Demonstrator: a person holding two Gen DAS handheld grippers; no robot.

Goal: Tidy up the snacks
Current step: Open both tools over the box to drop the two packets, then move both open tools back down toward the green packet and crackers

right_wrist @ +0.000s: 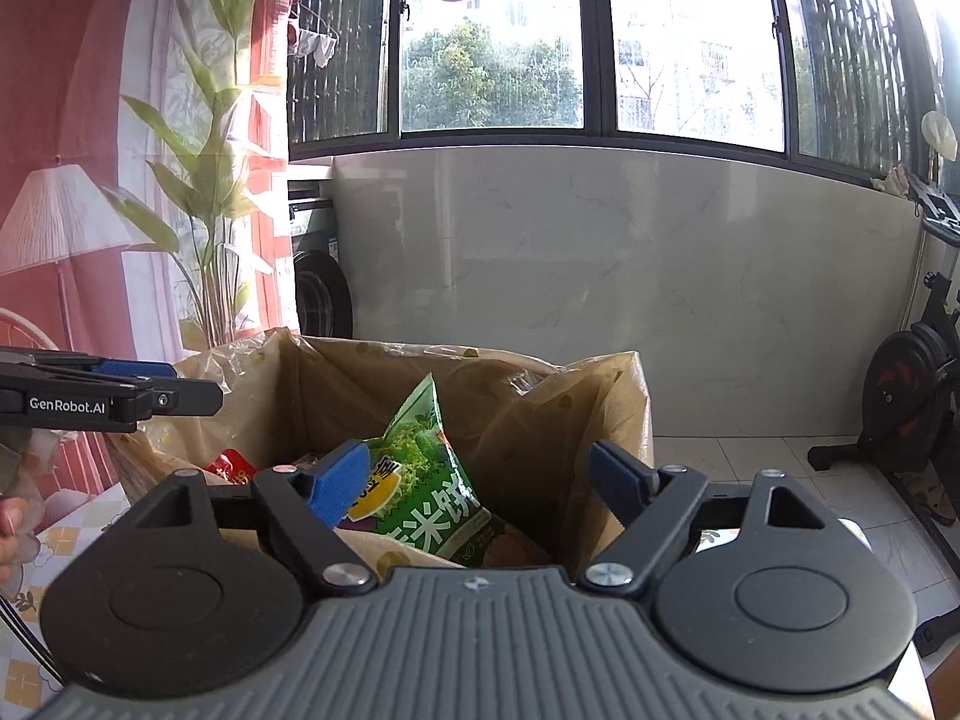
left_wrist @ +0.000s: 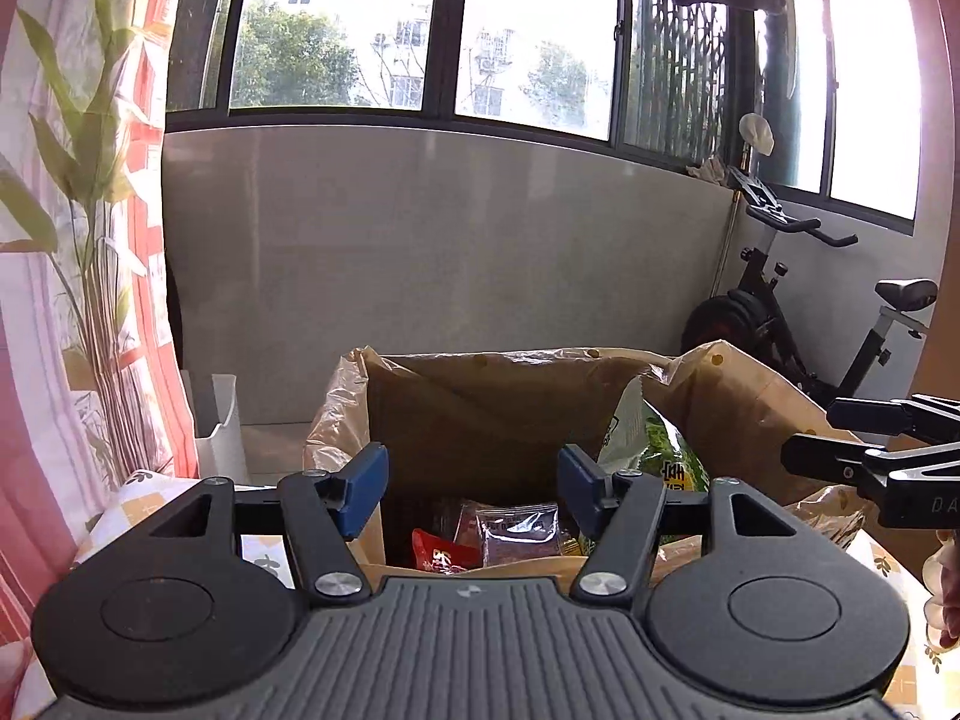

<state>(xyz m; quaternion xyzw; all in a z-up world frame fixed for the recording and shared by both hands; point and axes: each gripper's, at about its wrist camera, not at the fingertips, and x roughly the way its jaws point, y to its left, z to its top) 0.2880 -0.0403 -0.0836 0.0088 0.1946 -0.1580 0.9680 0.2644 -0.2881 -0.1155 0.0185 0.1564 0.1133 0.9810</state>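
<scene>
A brown box lined with clear plastic stands open in front of both grippers. Inside lie a green snack bag, a red packet and a clear dark packet. My left gripper hovers at the box's near rim, open, with nothing between its blue pads. My right gripper is open too, and the green bag lies beyond its left pad, not pinched. Each gripper shows at the edge of the other's view: the right one, the left one.
A patterned cloth covers the table under the box. A white bin stands on the floor at left and an exercise bike at right, below the windows. A printed curtain backdrop hangs at left.
</scene>
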